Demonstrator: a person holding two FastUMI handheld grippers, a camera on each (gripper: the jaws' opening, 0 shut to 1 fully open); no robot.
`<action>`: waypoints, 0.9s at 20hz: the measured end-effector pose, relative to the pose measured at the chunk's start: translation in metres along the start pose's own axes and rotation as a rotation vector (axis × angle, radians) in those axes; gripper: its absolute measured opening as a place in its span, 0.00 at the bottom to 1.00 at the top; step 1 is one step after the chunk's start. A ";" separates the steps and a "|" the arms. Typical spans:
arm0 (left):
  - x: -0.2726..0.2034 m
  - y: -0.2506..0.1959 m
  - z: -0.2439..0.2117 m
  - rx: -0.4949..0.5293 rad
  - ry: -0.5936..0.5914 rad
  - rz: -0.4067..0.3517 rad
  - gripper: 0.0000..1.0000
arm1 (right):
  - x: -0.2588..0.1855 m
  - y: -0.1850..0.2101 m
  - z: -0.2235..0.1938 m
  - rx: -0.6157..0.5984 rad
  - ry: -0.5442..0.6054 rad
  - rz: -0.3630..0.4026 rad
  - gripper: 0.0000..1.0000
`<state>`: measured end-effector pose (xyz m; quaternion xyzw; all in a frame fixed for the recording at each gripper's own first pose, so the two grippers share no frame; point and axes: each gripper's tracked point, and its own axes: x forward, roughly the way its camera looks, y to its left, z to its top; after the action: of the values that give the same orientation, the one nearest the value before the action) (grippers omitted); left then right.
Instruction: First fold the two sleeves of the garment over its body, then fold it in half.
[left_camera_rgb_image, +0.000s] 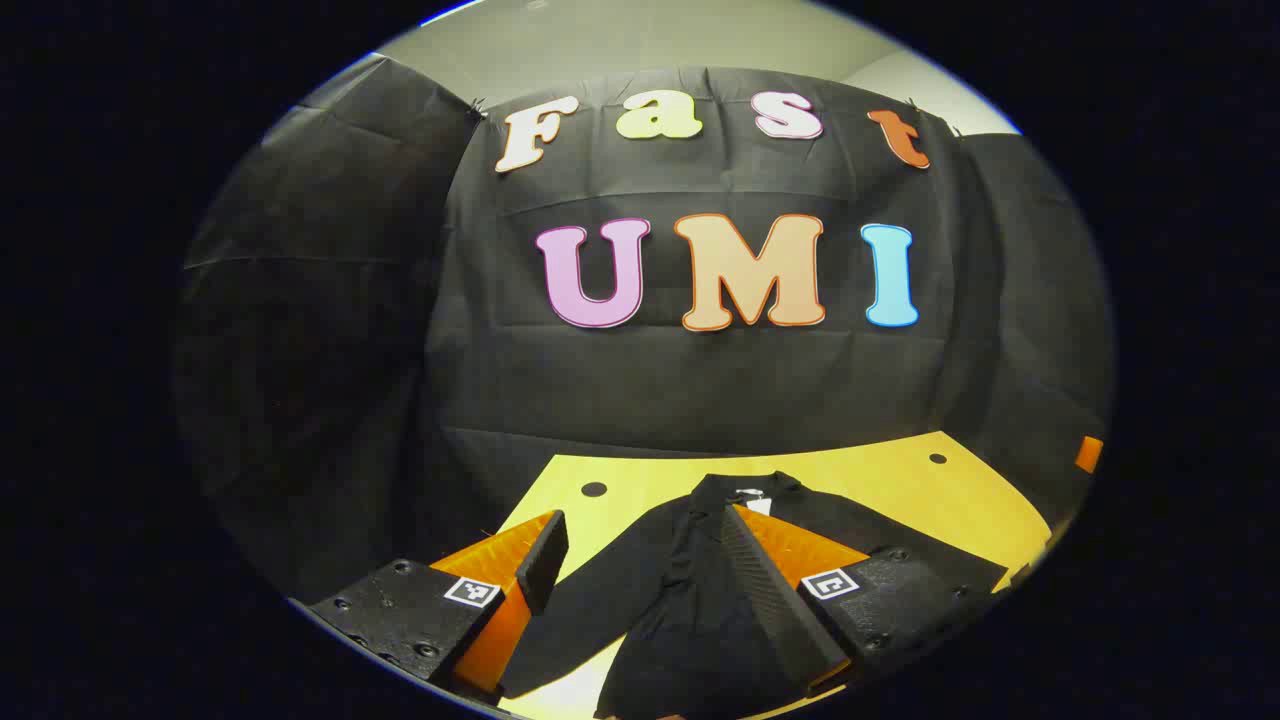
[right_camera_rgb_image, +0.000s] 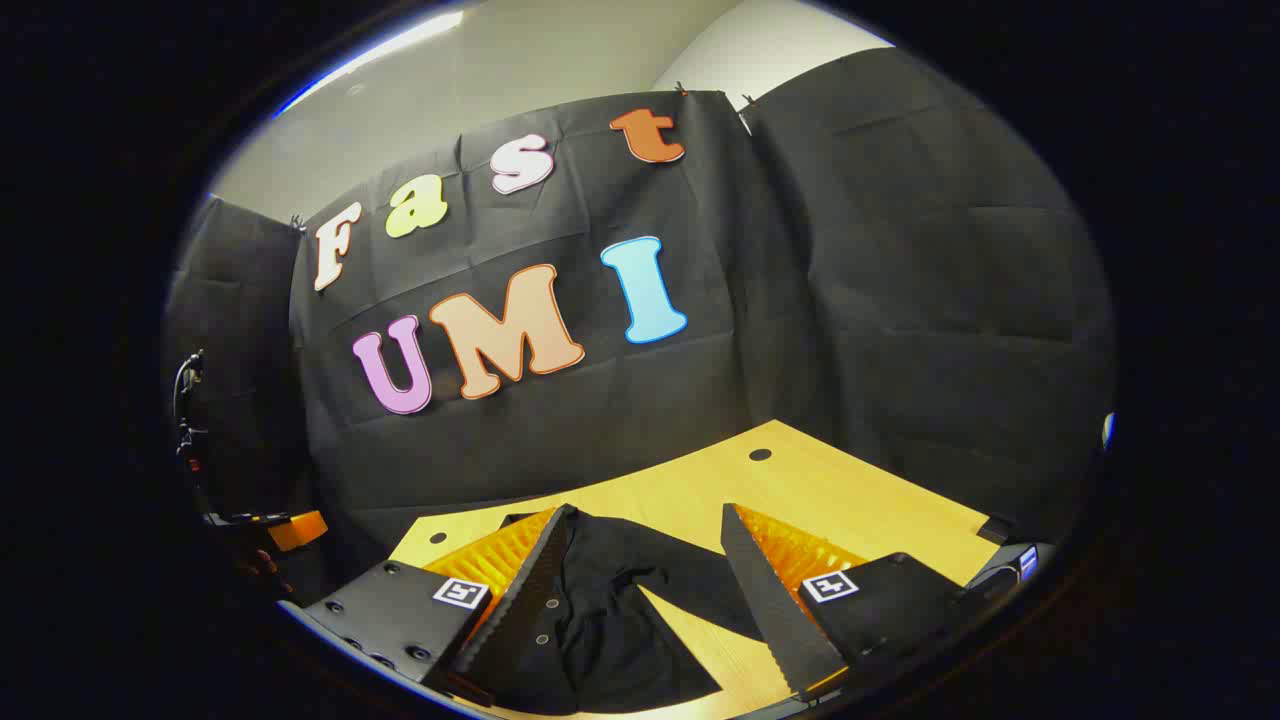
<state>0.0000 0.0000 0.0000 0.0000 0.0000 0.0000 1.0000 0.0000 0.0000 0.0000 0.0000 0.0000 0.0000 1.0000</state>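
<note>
A black long-sleeved garment (left_camera_rgb_image: 660, 590) lies flat on the yellow table (left_camera_rgb_image: 900, 495), collar toward the far wall, one sleeve angling out to the lower left. My left gripper (left_camera_rgb_image: 640, 520) hovers open above it, its fingers spread over the body. In the right gripper view the garment (right_camera_rgb_image: 610, 620) lies between the spread fingers, a sleeve running out to the lower right. My right gripper (right_camera_rgb_image: 645, 515) is open with nothing held.
The yellow table (right_camera_rgb_image: 800, 480) has small dark holes (left_camera_rgb_image: 594, 489) and ends against the black cloth wall. The other gripper and a hand (right_camera_rgb_image: 265, 545) appear at the left of the right gripper view. A dark device (right_camera_rgb_image: 1010, 560) sits at the table's right edge.
</note>
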 end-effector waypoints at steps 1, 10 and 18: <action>0.000 0.002 -0.001 -0.002 0.002 0.007 1.00 | 0.000 0.001 -0.001 -0.005 0.003 0.004 0.94; -0.008 0.014 -0.013 -0.056 0.016 0.040 0.93 | -0.001 0.008 0.001 -0.041 0.029 0.048 0.94; -0.011 0.022 -0.018 -0.053 0.027 0.058 0.93 | 0.010 0.024 0.002 -0.084 0.053 0.081 1.00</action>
<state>-0.0110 0.0220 -0.0176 -0.0263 0.0135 0.0290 0.9991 0.0098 0.0239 0.0018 -0.0418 0.0265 0.0404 0.9980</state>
